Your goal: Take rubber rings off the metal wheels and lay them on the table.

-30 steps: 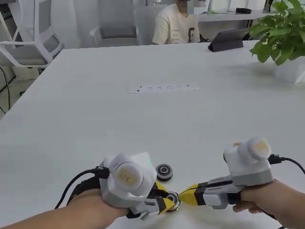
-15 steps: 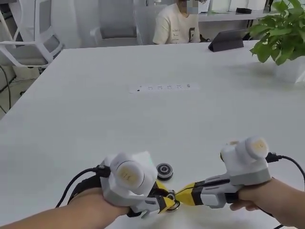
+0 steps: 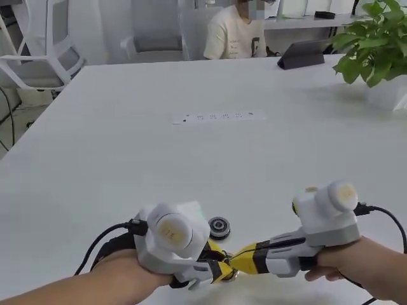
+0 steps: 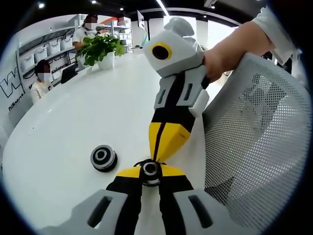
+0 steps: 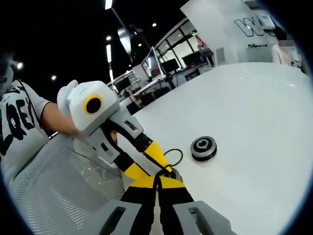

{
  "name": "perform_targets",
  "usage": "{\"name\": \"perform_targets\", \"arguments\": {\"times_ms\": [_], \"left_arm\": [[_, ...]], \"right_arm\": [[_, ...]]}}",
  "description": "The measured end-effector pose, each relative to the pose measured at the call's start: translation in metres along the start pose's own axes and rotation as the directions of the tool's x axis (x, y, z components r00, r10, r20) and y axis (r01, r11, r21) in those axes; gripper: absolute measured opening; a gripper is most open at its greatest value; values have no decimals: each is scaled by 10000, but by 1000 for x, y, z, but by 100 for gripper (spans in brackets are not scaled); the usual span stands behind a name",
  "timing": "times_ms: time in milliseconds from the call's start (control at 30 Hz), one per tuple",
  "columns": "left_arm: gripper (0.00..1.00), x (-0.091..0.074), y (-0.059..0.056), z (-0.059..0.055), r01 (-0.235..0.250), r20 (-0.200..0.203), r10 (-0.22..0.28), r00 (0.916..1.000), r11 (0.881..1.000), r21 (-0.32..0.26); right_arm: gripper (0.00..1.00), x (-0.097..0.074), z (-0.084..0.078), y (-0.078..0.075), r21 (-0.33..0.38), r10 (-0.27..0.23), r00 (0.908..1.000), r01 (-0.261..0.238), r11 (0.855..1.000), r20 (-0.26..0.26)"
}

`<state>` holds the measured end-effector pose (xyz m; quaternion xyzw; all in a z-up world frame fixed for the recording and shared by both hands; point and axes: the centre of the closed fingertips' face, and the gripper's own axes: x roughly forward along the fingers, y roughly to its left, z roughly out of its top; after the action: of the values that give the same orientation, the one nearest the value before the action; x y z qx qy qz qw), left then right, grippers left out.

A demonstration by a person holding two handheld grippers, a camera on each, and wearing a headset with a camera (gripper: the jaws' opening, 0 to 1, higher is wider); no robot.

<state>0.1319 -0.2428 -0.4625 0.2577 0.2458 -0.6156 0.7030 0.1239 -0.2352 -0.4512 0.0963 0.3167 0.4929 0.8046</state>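
My left gripper [image 3: 222, 271] is at the table's near edge, shut on a small metal wheel [image 4: 150, 171] that sits between its yellow tips [image 4: 128, 172]. My right gripper [image 3: 236, 259] meets it from the right, tip to tip. In the right gripper view the right gripper [image 5: 156, 180] is shut on a thin black rubber ring [image 5: 172, 152], which loops out from the held wheel. A second wheel [image 3: 219, 227] with its rubber ring on lies flat on the table just beyond the grippers; this second wheel [image 4: 103, 158] is to the left in the left gripper view.
A white power strip [image 3: 218, 117] lies mid-table. A potted plant [image 3: 375, 44] stands far right, with a dark tablet case [image 3: 301, 56] beside it. A person [image 3: 236, 32] sits at the far side. A mesh chair back [image 4: 254, 147] is close behind the near edge.
My right gripper has slid a little left, and its tips now overlap the left gripper's at the held wheel. The wheel on the table has not moved.
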Motion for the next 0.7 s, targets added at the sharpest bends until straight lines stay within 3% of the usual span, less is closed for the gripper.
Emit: {"name": "perform_targets", "arguments": {"times_ms": [300, 467, 700], "left_arm": [[7, 0, 0, 0, 53, -22, -53, 10000, 10000, -3], [8, -1, 0, 1, 119, -167, -112, 9998, 9990, 435], [11, -4, -1, 3, 192, -121, -187, 9998, 9989, 425]], "right_arm": [[0, -2, -3, -5, -105, -242, 9996, 240, 9997, -131], [0, -3, -3, -6, -116, -289, 9995, 287, 9995, -134], [0, -3, -2, -7, -125, -328, 9994, 326, 9994, -103]]}}
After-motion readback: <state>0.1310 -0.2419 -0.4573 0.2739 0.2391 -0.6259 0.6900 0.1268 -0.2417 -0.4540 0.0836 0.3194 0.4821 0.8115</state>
